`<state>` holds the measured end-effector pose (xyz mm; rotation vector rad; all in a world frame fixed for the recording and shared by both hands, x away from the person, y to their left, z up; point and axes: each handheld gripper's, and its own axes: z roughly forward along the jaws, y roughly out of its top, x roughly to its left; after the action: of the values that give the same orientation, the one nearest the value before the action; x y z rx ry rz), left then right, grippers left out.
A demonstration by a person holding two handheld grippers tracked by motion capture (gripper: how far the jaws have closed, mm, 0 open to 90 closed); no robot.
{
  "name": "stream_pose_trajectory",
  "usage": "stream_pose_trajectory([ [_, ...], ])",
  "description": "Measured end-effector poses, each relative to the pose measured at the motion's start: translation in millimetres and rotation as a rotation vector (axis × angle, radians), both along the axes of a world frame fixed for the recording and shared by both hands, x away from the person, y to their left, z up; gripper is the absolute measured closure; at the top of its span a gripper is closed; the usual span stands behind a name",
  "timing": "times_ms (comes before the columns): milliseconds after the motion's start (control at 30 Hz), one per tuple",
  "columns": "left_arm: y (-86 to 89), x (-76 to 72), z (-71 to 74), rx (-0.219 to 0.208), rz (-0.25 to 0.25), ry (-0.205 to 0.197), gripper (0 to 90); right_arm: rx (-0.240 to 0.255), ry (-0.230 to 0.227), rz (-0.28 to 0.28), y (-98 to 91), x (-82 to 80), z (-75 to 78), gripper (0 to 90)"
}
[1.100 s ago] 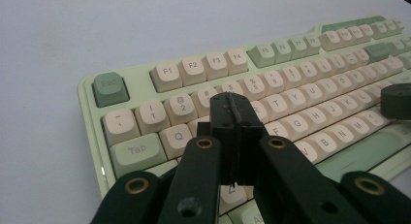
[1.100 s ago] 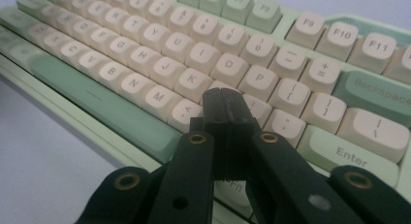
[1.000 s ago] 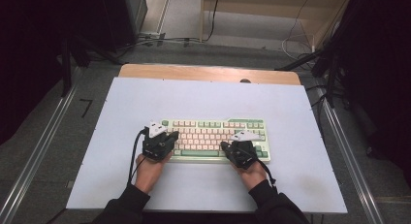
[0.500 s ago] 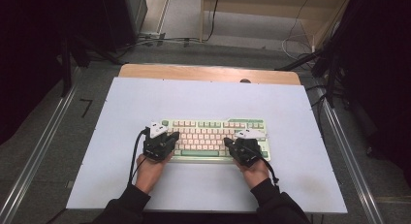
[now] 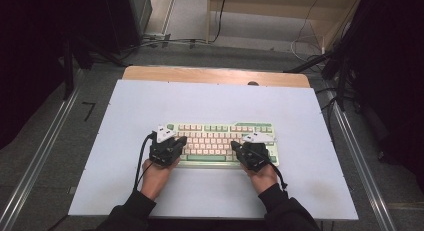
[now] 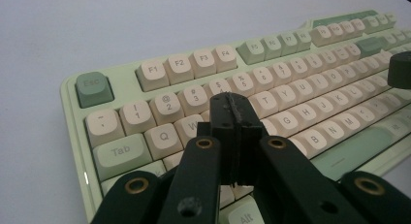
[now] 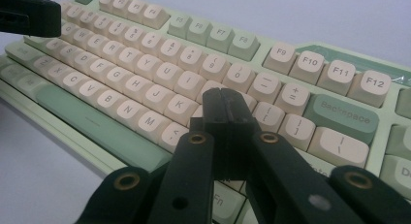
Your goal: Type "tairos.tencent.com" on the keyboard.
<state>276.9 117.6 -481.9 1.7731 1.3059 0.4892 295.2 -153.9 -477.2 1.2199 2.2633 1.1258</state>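
Observation:
A pale green keyboard (image 5: 220, 136) with cream keys lies on the white table top (image 5: 210, 101), slightly toward the near side. My left gripper (image 5: 181, 140) hovers over the keyboard's left end, jaws shut with nothing between them; in the left gripper view its tips (image 6: 232, 105) sit above the keys near W and E of the keyboard (image 6: 291, 78). My right gripper (image 5: 234, 146) is over the right half, also shut and empty; in the right gripper view its tips (image 7: 224, 100) hang over the keys near L and P of the keyboard (image 7: 160, 59).
The white top ends at a wooden strip (image 5: 215, 75) at the far edge. Metal rails (image 5: 45, 151) run along both sides of the table. Cables (image 5: 165, 41) lie on the floor beyond. Bare table surface surrounds the keyboard.

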Motion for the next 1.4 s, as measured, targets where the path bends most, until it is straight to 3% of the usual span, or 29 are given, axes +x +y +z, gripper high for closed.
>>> stream_pose_trajectory([
  [967, -34.0, 18.6, -2.0, 0.014, -0.048, 0.005, 90.0, -0.007, -0.014, 0.014, 4.3, 1.0, 0.1, 87.5],
  [1400, -37.0, 24.3, -5.6, 0.014, -0.059, 0.016, 90.0, -0.007, -0.01, 0.014, 5.2, 1.4, -0.6, 87.5],
])
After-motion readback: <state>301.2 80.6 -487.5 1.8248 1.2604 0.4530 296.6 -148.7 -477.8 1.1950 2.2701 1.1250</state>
